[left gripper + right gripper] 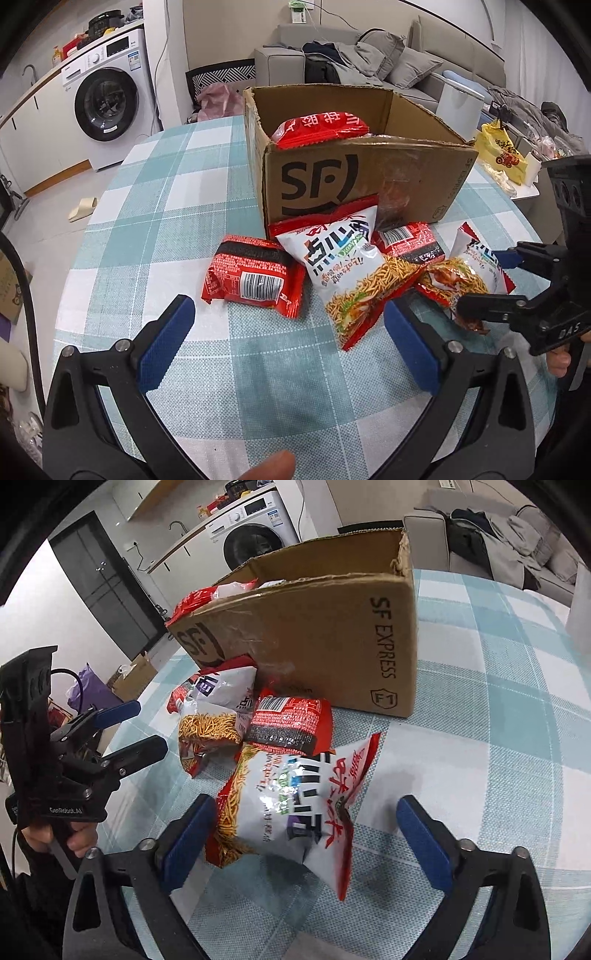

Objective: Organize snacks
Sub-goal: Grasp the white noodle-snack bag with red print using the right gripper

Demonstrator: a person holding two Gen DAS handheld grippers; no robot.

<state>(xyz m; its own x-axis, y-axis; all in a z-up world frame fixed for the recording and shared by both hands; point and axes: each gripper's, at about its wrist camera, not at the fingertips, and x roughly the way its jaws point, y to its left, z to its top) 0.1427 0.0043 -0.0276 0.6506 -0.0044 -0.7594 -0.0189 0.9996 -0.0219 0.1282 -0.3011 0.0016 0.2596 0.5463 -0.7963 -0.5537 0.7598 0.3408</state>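
Observation:
An open cardboard SF box [354, 173] stands on the checked table, with a red snack bag [321, 129] inside. In front of it lie several snack packs: a red pack with barcode [255, 280], a white noodle-snack bag [351, 269], a second red pack [406, 240] and another white bag [469, 273]. My left gripper [288, 339] is open and empty, just short of the packs. My right gripper [306, 838] is open, its jaws on either side of the near white bag [295, 805]. The box [317, 635] and second red pack [291, 720] lie behind it.
The table has a teal checked cloth [166, 206]. A washing machine [110, 99] stands at far left, a grey sofa [369, 59] with clothes behind the box. A yellow bag [498, 155] sits on a side surface at right.

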